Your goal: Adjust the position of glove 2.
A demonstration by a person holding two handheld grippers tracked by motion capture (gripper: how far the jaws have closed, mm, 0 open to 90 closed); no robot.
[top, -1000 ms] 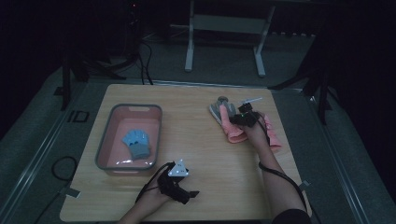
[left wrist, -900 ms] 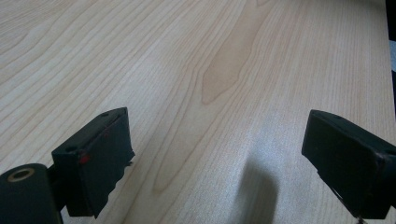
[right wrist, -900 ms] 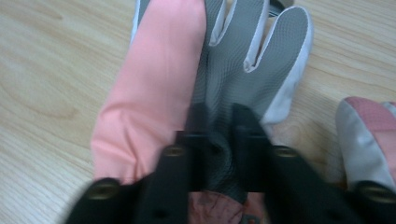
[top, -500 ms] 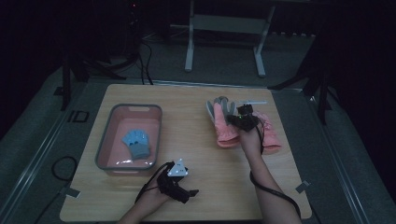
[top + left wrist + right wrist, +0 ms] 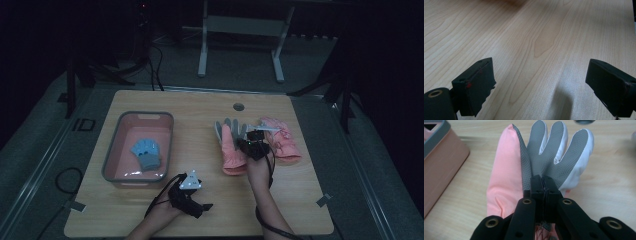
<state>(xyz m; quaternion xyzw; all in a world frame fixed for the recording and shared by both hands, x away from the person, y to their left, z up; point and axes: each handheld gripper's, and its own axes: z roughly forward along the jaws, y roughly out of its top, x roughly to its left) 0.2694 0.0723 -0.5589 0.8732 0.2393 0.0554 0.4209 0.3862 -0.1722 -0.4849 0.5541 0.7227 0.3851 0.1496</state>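
Right gripper (image 5: 543, 185): jaws pressed together, pinching the pink fabric glove with grey textured palm and white-edged fingers (image 5: 536, 167) at the palm, just below where the fingers split; they have just been closing, glove fabric between them. Glove long axis runs away from the person toward the far table edge, fingers pointing to the far side, cuff toward the person, grey palm side up. In the high view the same gripper (image 5: 256, 142) sits over the glove (image 5: 231, 147) right of table centre, forearm coming in from the near edge, rising nearly straight up the picture, hand on top of the gripper body, cable looping back along the wrist. Second pink padded glove (image 5: 282, 140) lies just beside on the right, same rough orientation; can't tell whether the two touch. Left gripper (image 5: 192, 197): jaws spread wide, nothing between them, parked low over the light wooden table (image 5: 544, 37) near the front edge, pointing right across the table in the high view, grey three-cornered plate on top. Pink rectangular plastic bin with grey rim (image 5: 112, 150) sits on the left half, well apart from the held glove, a small blue glove (image 5: 147, 152) inside it; its near corner wall shows at the left of the right gripper view. Bare wood between bin and glove, also along the far edge around the small round hole (image 5: 238, 106).
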